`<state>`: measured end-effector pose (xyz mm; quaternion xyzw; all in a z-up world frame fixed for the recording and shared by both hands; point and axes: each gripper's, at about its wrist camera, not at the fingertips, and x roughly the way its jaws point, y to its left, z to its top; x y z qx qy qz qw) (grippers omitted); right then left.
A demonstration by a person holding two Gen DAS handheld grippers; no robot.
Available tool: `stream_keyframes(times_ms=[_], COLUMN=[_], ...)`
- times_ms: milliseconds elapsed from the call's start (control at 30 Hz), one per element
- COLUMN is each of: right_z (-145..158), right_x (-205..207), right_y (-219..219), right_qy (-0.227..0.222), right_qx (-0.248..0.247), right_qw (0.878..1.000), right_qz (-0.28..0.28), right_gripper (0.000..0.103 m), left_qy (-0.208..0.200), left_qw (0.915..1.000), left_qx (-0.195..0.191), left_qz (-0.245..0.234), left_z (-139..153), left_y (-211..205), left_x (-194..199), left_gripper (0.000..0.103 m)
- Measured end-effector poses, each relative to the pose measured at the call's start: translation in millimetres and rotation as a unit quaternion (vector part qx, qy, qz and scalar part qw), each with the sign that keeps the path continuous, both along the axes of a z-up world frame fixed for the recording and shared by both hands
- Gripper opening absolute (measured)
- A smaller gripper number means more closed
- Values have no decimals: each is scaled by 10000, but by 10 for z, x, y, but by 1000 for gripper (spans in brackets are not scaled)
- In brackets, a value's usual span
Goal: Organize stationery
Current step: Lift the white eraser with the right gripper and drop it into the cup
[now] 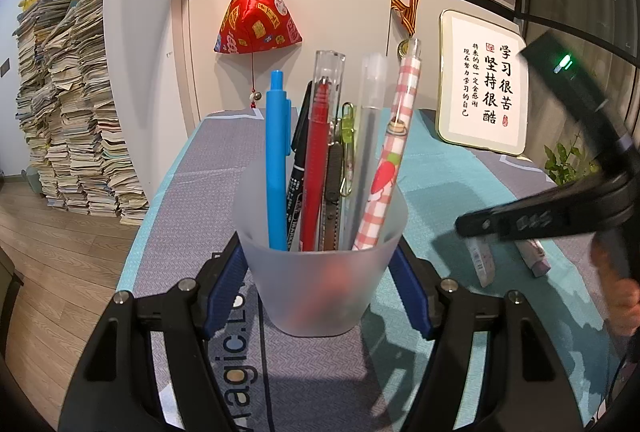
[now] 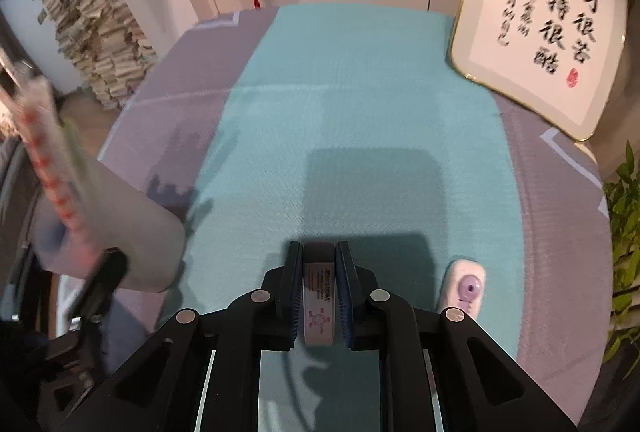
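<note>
Your left gripper (image 1: pixel 320 284) is clamped on the cup (image 1: pixel 320 272) of pens, held upright over the mat (image 1: pixel 184 191). Your right gripper (image 2: pixel 319 268), at 3 o'clock from the cup and tilted steeply down, pinches a white eraser (image 2: pixel 318 296). A second eraser (image 2: pixel 464 288) lies on the mat at 3 o'clock from it.

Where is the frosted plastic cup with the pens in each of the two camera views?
Left wrist view: the frosted cup stands at lower centre, clamped by the left gripper.
Right wrist view: it shows blurred at the left edge.
Shared landmark: the framed calligraphy board, upper right in both.
</note>
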<state>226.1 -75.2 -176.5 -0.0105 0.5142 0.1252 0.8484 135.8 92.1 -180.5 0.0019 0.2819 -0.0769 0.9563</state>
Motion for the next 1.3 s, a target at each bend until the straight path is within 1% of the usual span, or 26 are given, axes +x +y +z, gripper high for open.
stream_keyframes(times_ms=[67, 167, 300, 400, 467, 567, 667, 767, 900, 1133, 1200, 1300], right_z=[125, 396, 846, 1131, 1268, 1300, 1226, 1141, 1070, 929, 914, 901], right_x=[-60, -217, -466, -582, -632, -631, -587, -505, -469, -409, -394, -381], right_y=[-10, 16, 122, 244, 352, 514, 701, 783, 834, 944, 945, 949], right_qy=[-133, -475, -1054, -1363, -1429, -1368, -1262, -1049, -935, -581, -537, -543], right_qx=[75, 249, 514, 694, 888, 1022, 981, 1073, 1097, 1144, 1251, 1230], right_qw=[9999, 9985, 9927, 9866, 9819, 9789, 9791, 9802, 9807, 9808, 9799, 9803], right_qz=[-3, 67, 289, 571, 869, 1121, 1256, 1289, 1319, 1468, 1455, 1445], right_gripper=[17, 17, 17, 17, 17, 17, 17, 17, 17, 17, 17, 17], left_qy=[-2, -2, -1, -1, 0, 0, 0, -2, -2, 7, 9, 9], left_qw=[10000, 10000, 10000, 10000, 10000, 10000, 10000, 10000, 10000, 10000, 10000, 10000], left_qx=[2, 0, 0, 0, 1, -1, -1, 1, 6, -2, -1, 1], left_qz=[1, 0, 0, 0, 0, -1, -2, -11, -11, -12, -13, -10], left_z=[0, 1, 1, 2, 2, 2, 2, 3, 4, 3, 5, 10], left_y=[-1, 2, 0, 4, 0, 1, 1, 4, 2, 3, -6, -12], left_x=[-2, 2, 0, 4, -1, -1, -1, 3, 0, 2, 5, -4], left_gripper=[69, 69, 69, 69, 69, 69, 69, 69, 69, 69, 69, 69])
